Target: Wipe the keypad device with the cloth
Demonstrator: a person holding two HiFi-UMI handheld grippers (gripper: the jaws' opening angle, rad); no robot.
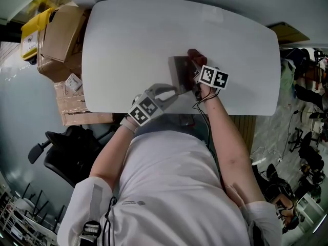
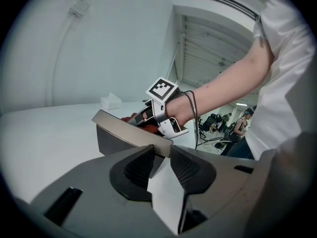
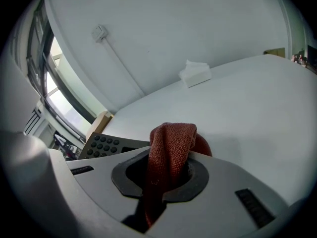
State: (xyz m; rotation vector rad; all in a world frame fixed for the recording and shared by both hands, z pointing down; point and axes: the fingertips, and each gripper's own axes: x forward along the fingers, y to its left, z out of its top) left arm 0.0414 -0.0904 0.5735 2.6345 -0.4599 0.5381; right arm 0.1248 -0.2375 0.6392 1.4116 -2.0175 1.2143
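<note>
The grey keypad device (image 1: pixel 181 72) sits on the white table, near its front edge. Its dark keys show in the right gripper view (image 3: pixel 101 146). My left gripper (image 2: pixel 159 168) is shut on the device's near corner (image 2: pixel 131 134), which is tilted up off the table. My right gripper (image 3: pixel 167 175) is shut on a red cloth (image 3: pixel 168 152) that sticks up between the jaws. In the head view the right gripper (image 1: pixel 197 77) rests at the device's right side, with the cloth (image 1: pixel 195 56) poking out beyond it. In the left gripper view the cloth (image 2: pixel 143 127) lies just behind the device.
The white table (image 1: pixel 133 40) spreads far and to the left of the device. A small white box (image 3: pixel 194 73) stands at the table's far edge by the wall. Cardboard boxes (image 1: pixel 61 40) and a black office chair (image 1: pixel 69 150) are left of the table.
</note>
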